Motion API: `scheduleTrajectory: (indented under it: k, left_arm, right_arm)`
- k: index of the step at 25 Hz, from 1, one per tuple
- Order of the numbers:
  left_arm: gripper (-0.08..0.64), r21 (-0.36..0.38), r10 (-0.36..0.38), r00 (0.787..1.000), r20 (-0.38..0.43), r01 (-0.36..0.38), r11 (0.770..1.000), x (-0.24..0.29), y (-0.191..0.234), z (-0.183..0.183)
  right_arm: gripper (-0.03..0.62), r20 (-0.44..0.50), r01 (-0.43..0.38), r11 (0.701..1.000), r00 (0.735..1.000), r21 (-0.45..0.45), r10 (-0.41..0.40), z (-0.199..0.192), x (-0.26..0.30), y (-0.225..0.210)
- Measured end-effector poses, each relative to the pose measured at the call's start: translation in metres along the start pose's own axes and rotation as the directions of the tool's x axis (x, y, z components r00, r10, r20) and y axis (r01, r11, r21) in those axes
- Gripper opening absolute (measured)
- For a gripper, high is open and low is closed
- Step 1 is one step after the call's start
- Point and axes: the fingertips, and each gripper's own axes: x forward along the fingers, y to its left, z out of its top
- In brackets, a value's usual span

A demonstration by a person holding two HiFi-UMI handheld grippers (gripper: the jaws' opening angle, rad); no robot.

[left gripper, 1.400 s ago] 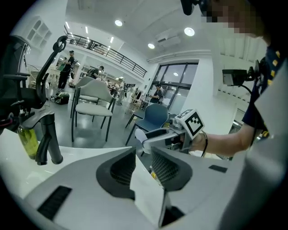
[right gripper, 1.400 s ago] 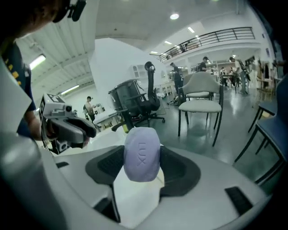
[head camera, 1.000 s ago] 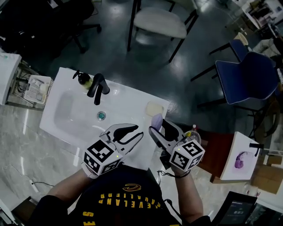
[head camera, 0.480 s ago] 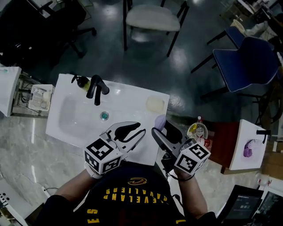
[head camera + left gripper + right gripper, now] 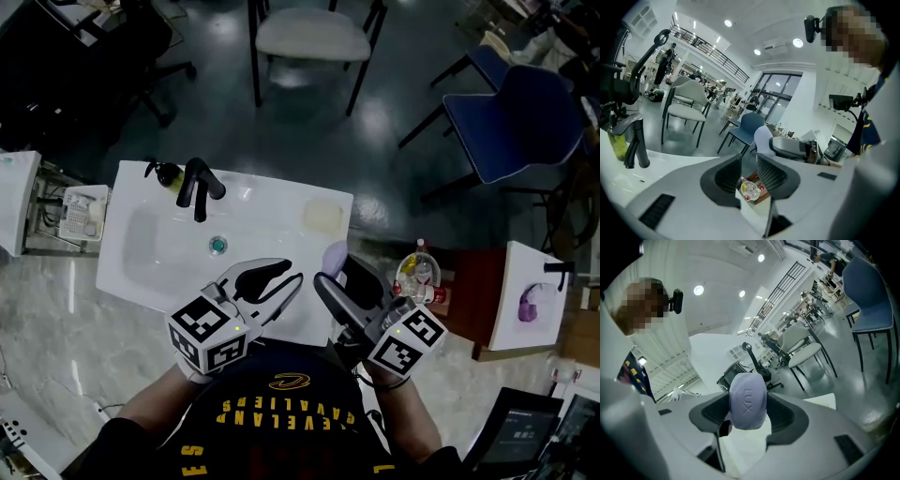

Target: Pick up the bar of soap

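The soap (image 5: 335,257) is a lavender oval bar, and my right gripper (image 5: 337,269) is shut on it, holding it in the air over the right front corner of the white sink counter (image 5: 272,220). In the right gripper view the bar (image 5: 747,401) stands on end between both pads, stamped face toward the camera. My left gripper (image 5: 290,275) hovers beside it over the counter's front edge, jaws a little apart with nothing between them (image 5: 749,165). The left gripper view also catches the held bar (image 5: 762,139).
A black faucet (image 5: 197,184) and a soap dispenser (image 5: 167,172) stand at the back left of the basin, whose drain (image 5: 217,246) is in the middle. A pale soap dish (image 5: 322,216) sits on the counter's right. A bottle (image 5: 417,274) stands to the right; chairs (image 5: 511,122) lie beyond.
My right gripper has risen slightly with the soap bar still in it and rolled a little. The left gripper has hardly moved.
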Motion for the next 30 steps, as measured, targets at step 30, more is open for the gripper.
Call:
scheduleTrajectory:
  k: [30]
  left_arm:
    - [0.114, -0.028, 0.052, 0.999, 0.002, -0.052, 0.998, -0.011, 0.011, -0.005]
  right_arm:
    - [0.265, -0.016, -0.109, 0.994, 0.994, -0.005, 0.109, -0.003, 0.004, 0.033]
